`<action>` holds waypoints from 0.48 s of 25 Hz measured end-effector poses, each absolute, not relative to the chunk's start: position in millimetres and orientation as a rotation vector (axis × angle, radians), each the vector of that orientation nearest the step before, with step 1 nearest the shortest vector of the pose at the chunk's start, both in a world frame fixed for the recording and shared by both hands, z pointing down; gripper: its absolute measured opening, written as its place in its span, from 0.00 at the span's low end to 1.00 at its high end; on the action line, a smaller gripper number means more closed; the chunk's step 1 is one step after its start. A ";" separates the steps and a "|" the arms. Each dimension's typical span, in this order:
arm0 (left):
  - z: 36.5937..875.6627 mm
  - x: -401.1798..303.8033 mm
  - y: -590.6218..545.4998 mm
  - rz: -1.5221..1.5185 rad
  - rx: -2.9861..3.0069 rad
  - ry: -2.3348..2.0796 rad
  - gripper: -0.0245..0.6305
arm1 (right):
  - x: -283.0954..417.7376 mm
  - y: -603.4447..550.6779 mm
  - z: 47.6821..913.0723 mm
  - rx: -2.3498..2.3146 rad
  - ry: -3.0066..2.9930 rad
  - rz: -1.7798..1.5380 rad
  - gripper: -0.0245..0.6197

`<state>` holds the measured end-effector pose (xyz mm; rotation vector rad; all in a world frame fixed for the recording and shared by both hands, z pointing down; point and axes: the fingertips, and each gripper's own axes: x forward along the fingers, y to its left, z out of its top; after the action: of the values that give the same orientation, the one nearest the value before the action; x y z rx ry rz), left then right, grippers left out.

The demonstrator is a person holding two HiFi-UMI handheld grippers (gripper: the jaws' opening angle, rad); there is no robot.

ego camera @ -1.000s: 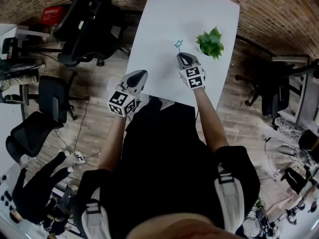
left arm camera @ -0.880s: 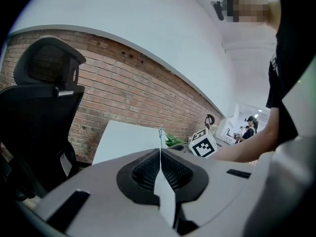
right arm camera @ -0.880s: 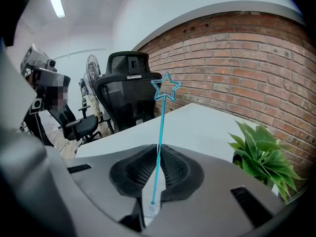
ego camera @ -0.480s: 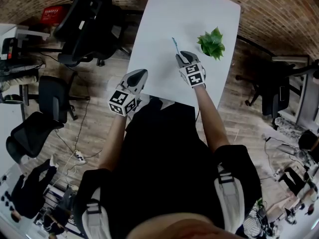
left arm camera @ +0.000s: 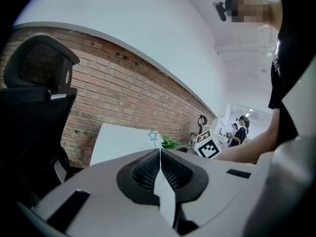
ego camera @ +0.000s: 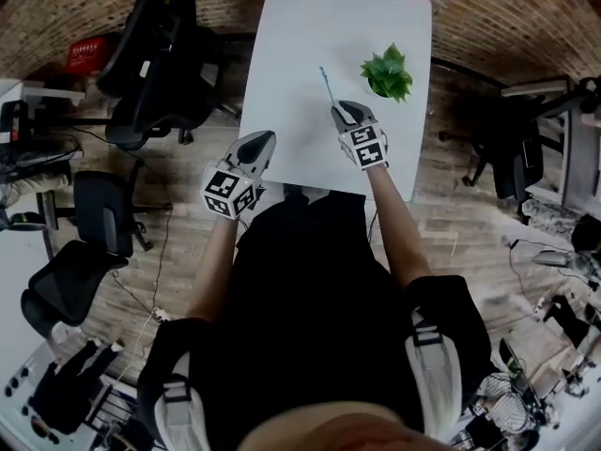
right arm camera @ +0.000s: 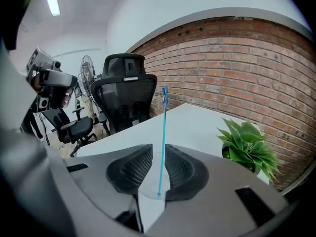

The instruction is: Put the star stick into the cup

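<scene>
At the near edge of the white table [ego camera: 310, 26], the left gripper [ego camera: 260, 144] hangs with its jaws pressed together on nothing. Past it, toward 1 o'clock, the right gripper [ego camera: 344, 111] is clamped on the foot of the star stick [right arm camera: 163, 132]. The stick stands up clear of the tabletop with its star at the top. Farther on, again at about 1 o'clock, sits a small potted plant [ego camera: 386, 71]. No cup shows in any view (the plant's pot is the only vessel I can see). I'd judge the pickup done and the whole insertion left to do.
</scene>
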<state>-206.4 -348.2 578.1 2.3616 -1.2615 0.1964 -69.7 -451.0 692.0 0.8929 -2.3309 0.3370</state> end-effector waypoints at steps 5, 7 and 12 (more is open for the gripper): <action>577.8 -201.7 -342.3 0.193 2.425 -1.180 0.07 | -51.6 -425.7 685.2 0.980 -2.309 0.348 0.12; 576.9 -199.4 -340.2 0.193 2.445 -1.150 0.07 | -43.9 -415.9 684.6 1.000 -2.300 0.366 0.11; 575.1 -191.7 -333.0 0.192 2.481 -1.089 0.07 | -26.2 -392.6 676.2 1.057 -2.281 0.397 0.09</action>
<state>-191.7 -333.0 575.1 2.4812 -1.0892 0.1916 -26.2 -392.6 676.2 1.0567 -2.2809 0.3971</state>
